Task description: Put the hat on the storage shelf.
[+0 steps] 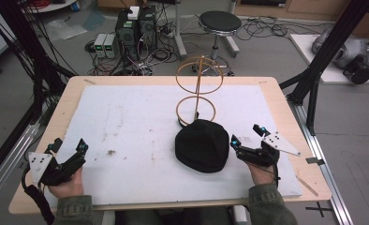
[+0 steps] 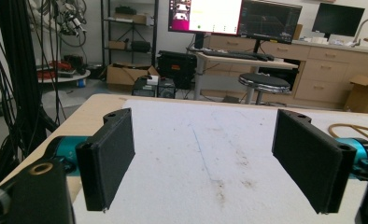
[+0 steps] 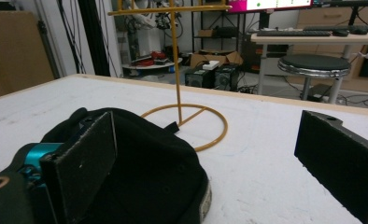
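Black fabric, a soft round cap point(image 1: 202, 146), is seen lying flat on the white mat point(image 1: 126, 126) that covers the wooden table point(image 1: 61, 105), touching the base ring of the thin yellow wire stand point(image 1: 197, 86) and on the side of it nearer the person. Just beside the cap, on its right, the right gripper point(image 1: 246, 134) is held with its jaws spread wide; nothing is gripped. In the right gripper view, one jaw is seen against the cap's edge, though contact cannot be confirmed, while the other jaw hangs over bare mat. Well apart from the cap, on its left, the left gripper point(image 1: 69, 146) is held with jaws equally wide apart, empty, above stained mat.
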`<state>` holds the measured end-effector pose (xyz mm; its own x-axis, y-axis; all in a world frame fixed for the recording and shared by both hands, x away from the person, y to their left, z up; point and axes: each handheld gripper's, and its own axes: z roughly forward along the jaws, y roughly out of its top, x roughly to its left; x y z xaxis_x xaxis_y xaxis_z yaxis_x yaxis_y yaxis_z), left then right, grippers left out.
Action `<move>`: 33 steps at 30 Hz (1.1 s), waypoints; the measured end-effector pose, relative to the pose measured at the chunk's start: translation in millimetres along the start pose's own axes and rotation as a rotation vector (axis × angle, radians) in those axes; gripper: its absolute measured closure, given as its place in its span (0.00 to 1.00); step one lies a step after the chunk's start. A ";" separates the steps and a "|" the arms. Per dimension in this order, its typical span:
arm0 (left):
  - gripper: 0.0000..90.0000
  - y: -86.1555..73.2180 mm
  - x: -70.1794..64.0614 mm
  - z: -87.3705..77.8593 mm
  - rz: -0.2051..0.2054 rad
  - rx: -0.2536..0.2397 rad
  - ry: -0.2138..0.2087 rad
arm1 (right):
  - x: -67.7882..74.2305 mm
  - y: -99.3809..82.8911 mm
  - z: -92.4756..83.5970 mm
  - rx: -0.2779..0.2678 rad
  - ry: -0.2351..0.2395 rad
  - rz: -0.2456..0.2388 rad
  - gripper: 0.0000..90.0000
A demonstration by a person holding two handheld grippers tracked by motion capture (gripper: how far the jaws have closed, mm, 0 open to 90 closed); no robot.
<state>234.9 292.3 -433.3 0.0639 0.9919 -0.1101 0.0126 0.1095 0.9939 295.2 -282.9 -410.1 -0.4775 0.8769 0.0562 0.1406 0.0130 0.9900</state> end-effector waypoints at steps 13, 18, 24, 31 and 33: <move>0.24 0.5 0.7 0.0 0.003 0.003 0.006 | 27.2 6.3 12.4 0.117 0.082 -0.050 0.05; 0.24 0.9 1.1 -0.4 0.004 0.002 0.010 | 32.6 6.0 16.6 0.149 0.104 -0.056 0.05; 0.24 0.5 0.7 0.4 0.005 0.009 0.009 | 37.6 5.6 19.4 0.167 0.125 -0.046 0.05; 0.24 0.2 0.1 0.8 0.003 0.011 0.006 | 48.6 3.9 24.9 0.204 0.143 -0.040 0.05; 0.24 0.1 0.1 0.8 0.002 0.012 0.007 | 52.9 2.5 27.0 0.222 0.148 -0.039 0.05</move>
<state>235.7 292.4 -433.2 0.0573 0.9925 -0.1081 0.0246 0.1069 0.9940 293.7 -223.5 -408.1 -0.6059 0.7938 0.0532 0.2985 0.1649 0.9401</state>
